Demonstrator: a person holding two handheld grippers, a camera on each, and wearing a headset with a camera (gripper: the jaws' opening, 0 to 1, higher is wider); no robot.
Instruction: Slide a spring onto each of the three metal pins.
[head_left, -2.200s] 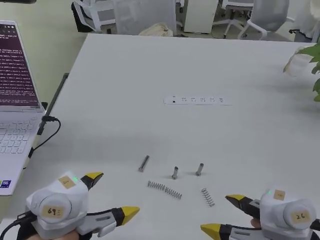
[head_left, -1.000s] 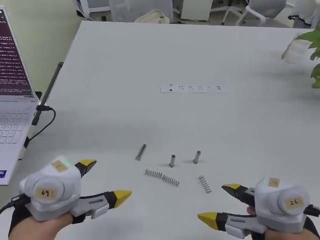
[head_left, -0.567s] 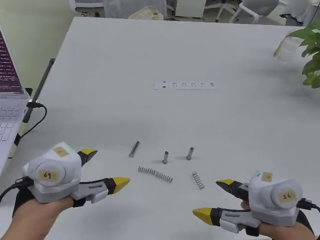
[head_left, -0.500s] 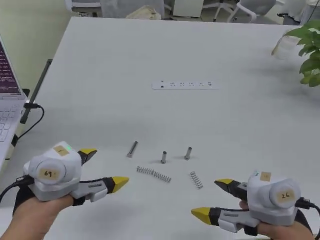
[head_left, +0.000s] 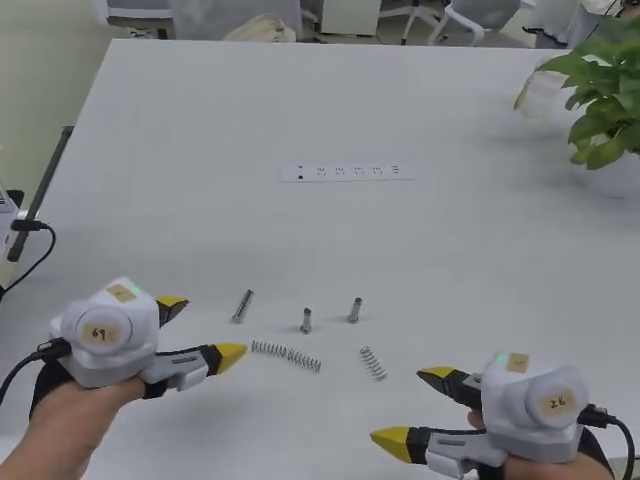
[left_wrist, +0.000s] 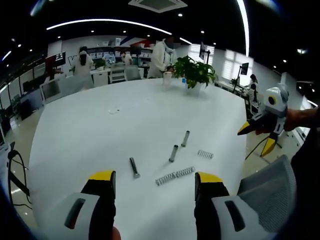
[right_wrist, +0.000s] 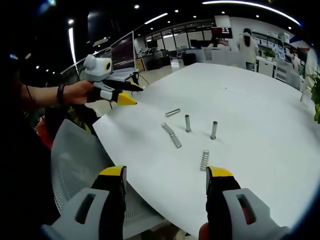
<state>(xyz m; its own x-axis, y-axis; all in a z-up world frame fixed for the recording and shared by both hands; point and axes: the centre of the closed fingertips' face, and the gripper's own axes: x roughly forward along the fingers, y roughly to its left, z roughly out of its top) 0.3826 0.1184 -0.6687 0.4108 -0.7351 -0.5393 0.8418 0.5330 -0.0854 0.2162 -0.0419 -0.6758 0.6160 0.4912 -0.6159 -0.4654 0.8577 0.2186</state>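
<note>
On the table (head_left: 450, 280), springs (head_left: 286, 355) lie by the pins (head_left: 306, 320); left gripper (head_left: 202, 326) and right gripper (head_left: 410, 405) jaws apart

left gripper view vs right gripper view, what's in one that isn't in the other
Left gripper view: the right hand-held gripper, open, held up at that view's right.
Right gripper view: the left hand-held gripper, open, held up at that view's left.
Both: the white table, the three metal pins, one lying and two upright, and two loose springs lying beside them, neither on a pin.
</note>
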